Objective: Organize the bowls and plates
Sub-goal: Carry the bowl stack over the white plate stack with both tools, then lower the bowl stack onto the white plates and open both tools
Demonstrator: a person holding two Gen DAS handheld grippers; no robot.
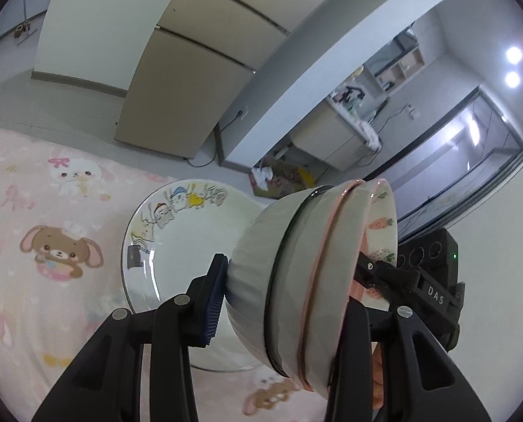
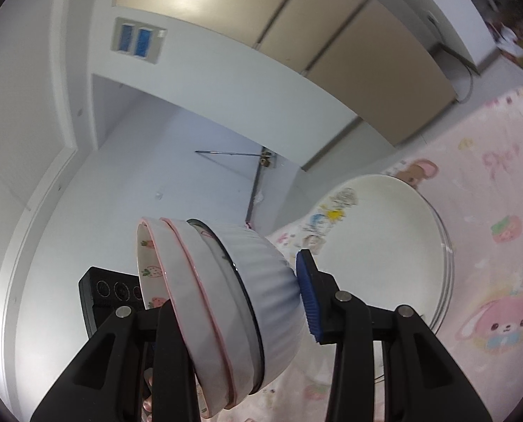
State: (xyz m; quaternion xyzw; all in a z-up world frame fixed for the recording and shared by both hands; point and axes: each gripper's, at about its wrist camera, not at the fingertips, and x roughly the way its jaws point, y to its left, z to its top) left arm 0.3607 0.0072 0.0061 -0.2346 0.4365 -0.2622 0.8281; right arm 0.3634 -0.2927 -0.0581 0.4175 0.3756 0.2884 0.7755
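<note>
A nested stack of three bowls (image 1: 307,281), two pink-rimmed with strawberry prints and a ribbed white one with a dark rim, is held on its side above the pink cartoon cloth. My left gripper (image 1: 282,295) is shut on the stack, its blue pad (image 1: 214,302) against the ribbed bowl's base. My right gripper (image 2: 237,302) is shut on the same bowl stack (image 2: 226,302) from the opposite side, its blue pad (image 2: 307,299) on the base. A white plate (image 1: 177,246) with cartoon figures lies on the cloth behind the bowls; it also shows in the right wrist view (image 2: 377,242).
The pink cartoon cloth (image 1: 43,239) covers the surface. Beige cabinets (image 1: 187,81) and a white wall stand beyond. A kitchen counter (image 1: 335,130) with clutter is farther off. The other gripper's black body (image 1: 430,274) shows behind the bowls.
</note>
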